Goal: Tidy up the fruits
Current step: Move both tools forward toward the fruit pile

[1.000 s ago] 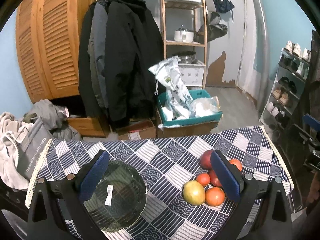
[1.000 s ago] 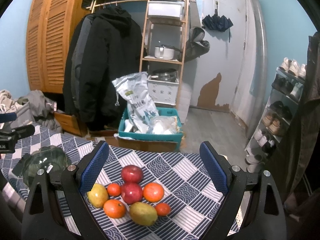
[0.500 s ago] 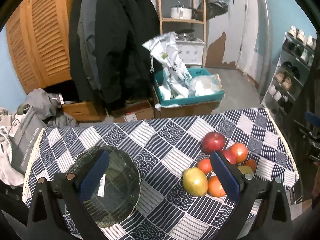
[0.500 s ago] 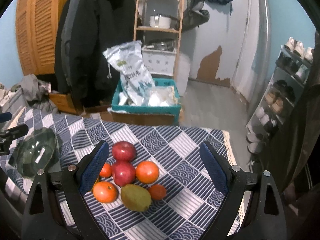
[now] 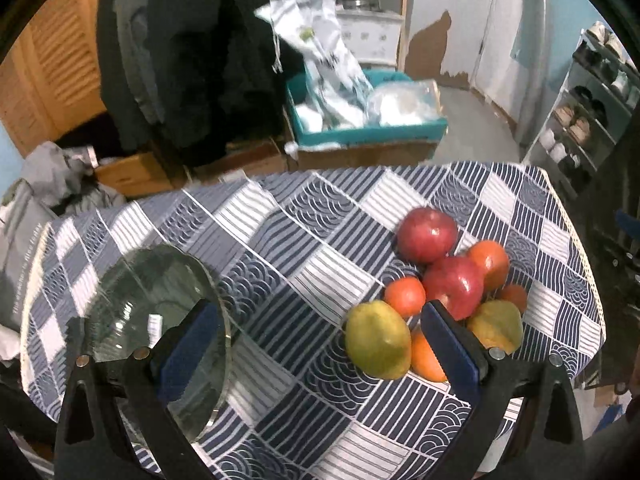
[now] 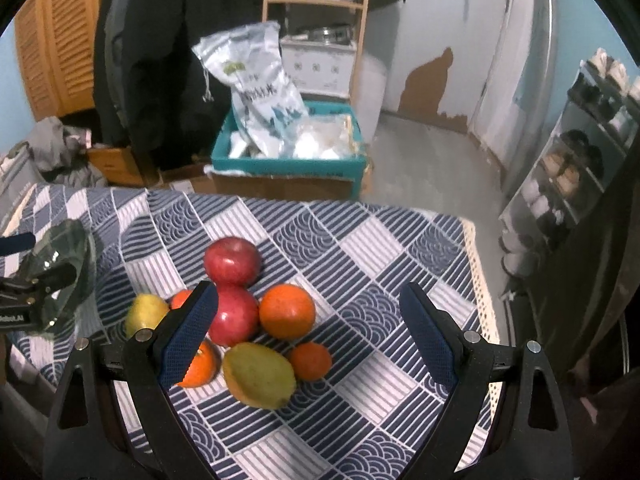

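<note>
Several fruits lie bunched on the checked tablecloth (image 6: 360, 248): two red apples (image 6: 232, 261) (image 5: 454, 286), oranges (image 6: 287, 311), yellow-green mangoes (image 6: 259, 374) (image 5: 378, 338) and small orange-red fruits (image 6: 310, 360). My right gripper (image 6: 308, 338) hangs open just above the bunch, with the orange and a mango between its fingers. My left gripper (image 5: 320, 346) is open too, its right finger in front of the fruits (image 5: 426, 234). Its left finger overlaps the clear glass bowl (image 5: 160, 320); whether it touches the bowl I cannot tell. The bowl (image 6: 60, 264) lies left of the fruits.
The table's lace-trimmed right edge (image 6: 480, 280) is close to the fruits. Beyond the far edge stand a teal crate (image 6: 288, 168) of plastic bags, hanging dark coats (image 6: 160, 60) and a wooden shelf. A shoe rack (image 6: 580, 140) lines the right wall. Clothes (image 5: 52, 184) are heaped at left.
Both grippers have dropped and tilted down toward the table, so the fruits and bowl look larger and nearer. Both stay open; nothing was picked up.
</note>
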`<state>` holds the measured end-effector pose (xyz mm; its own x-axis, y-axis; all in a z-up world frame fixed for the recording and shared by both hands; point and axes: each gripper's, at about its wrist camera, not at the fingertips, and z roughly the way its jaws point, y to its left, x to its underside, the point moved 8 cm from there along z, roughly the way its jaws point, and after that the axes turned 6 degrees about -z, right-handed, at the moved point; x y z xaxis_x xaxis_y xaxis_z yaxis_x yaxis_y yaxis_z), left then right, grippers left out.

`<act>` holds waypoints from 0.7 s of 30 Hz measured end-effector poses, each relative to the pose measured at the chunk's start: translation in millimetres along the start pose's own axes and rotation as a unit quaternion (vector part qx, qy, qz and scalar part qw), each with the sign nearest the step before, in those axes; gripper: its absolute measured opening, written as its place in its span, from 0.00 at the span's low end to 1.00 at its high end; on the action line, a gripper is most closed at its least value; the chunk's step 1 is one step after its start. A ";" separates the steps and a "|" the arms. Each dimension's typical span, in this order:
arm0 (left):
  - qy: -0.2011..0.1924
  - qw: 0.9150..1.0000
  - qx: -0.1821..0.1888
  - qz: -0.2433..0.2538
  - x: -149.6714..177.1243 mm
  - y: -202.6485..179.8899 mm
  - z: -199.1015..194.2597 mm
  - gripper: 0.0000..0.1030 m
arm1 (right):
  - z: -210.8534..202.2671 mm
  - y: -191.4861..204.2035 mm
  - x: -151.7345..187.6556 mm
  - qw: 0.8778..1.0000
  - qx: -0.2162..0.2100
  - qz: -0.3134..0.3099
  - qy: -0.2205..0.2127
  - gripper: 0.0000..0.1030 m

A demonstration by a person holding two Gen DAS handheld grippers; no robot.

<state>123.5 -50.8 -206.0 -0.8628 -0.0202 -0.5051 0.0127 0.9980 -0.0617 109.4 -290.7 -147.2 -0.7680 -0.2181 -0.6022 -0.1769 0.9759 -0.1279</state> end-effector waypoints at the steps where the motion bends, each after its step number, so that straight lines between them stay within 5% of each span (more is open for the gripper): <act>1: 0.005 1.000 0.004 0.000 1.2 -2.2 4.7 0.99 | 7.0 -2.1 2.9 1.000 -0.002 0.004 0.008 0.88; 9: 0.047 0.999 0.001 0.010 18.4 -18.3 43.9 0.99 | 53.9 -9.3 27.8 0.997 -0.012 0.024 0.073 0.88; 21: 0.102 0.995 0.013 0.008 38.6 -26.8 80.5 0.98 | 80.9 -1.5 46.6 0.994 -0.020 0.016 0.103 0.88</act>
<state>130.5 -83.1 -293.1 -0.9467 0.0109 -0.3221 0.0383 0.9961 -0.0791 123.6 -301.6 -238.8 -0.8831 -0.1875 -0.4301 -0.1708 0.9822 -0.0776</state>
